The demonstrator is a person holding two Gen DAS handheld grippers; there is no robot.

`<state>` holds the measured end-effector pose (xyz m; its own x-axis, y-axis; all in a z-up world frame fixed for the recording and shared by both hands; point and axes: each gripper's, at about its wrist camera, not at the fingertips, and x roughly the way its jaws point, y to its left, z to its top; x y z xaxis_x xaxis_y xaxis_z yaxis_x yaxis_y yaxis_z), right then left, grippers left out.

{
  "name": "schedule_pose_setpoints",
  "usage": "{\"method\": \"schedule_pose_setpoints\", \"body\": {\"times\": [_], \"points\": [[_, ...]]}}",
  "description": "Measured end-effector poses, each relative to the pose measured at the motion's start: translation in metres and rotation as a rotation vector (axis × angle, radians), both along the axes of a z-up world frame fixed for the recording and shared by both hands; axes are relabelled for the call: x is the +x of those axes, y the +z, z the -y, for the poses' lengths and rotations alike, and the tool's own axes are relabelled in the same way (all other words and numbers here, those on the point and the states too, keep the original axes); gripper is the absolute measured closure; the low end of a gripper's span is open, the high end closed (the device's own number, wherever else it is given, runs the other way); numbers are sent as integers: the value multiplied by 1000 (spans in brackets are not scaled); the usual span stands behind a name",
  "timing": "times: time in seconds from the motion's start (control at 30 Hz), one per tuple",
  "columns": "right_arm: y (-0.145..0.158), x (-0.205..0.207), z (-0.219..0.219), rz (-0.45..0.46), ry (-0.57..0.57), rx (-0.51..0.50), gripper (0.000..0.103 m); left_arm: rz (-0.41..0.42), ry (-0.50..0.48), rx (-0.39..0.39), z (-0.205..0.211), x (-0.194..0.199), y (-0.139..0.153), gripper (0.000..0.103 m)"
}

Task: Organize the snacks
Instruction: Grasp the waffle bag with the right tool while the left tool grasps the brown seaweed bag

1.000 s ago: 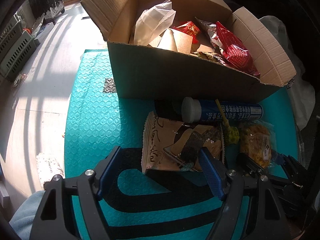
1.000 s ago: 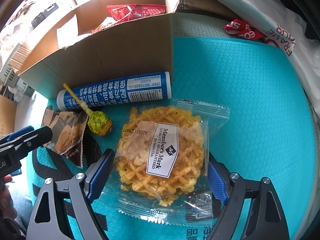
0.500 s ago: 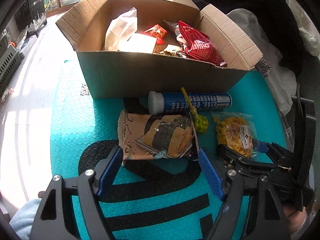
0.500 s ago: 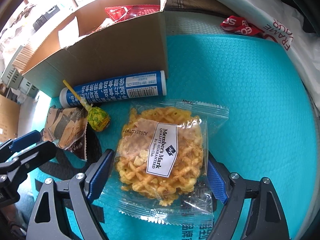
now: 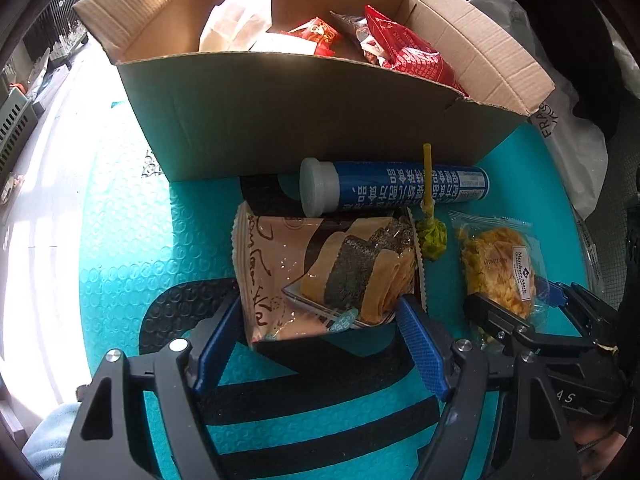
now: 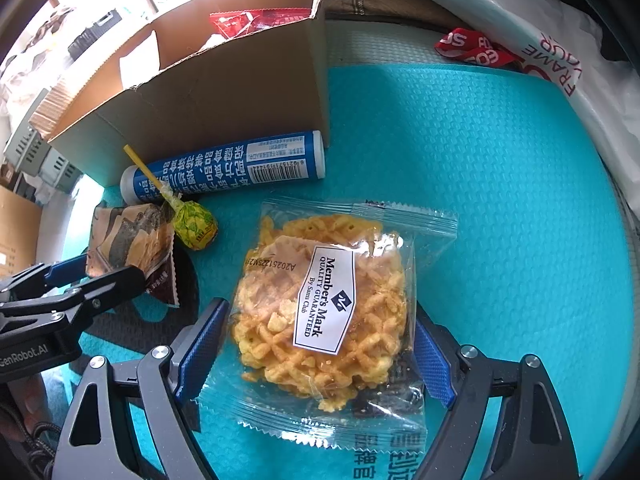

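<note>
Partly hidden: red packets (image 5: 404, 54) in box (image 5: 304, 120)

Glossy clear plastic wrapper (image 6: 332, 312), matt cardboard box (image 5: 320, 120), embossed foam mat (image 6: 480, 200)

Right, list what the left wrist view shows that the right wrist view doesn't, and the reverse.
Left wrist only: a white paper bag inside the open cardboard box.

Right wrist only: a red printed ribbon at the teal mat's far edge.

Both: the blue tube, green-wrapped lollipop, brown seaweed-roll packet between the open left gripper's fingers, and clear waffle-snack packet between the open right gripper's fingers.
</note>
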<state>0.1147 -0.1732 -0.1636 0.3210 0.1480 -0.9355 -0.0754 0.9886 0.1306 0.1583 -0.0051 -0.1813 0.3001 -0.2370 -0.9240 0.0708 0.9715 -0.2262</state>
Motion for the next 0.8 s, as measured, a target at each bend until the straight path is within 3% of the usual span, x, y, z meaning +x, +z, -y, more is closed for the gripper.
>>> {"method": "schedule_pose_setpoints", "body": {"times": [0.37,0.57,0.8], "points": [[0,1,-2,-7,-7,8,18,-34,-108,-55,28,-33,10,26],[0,3,0,-9,5,8,18,91,-104,7,23,-18,35,26],[-1,5,-3,-7,4,6,18,74,-192,89,29,15,23,26]]}}
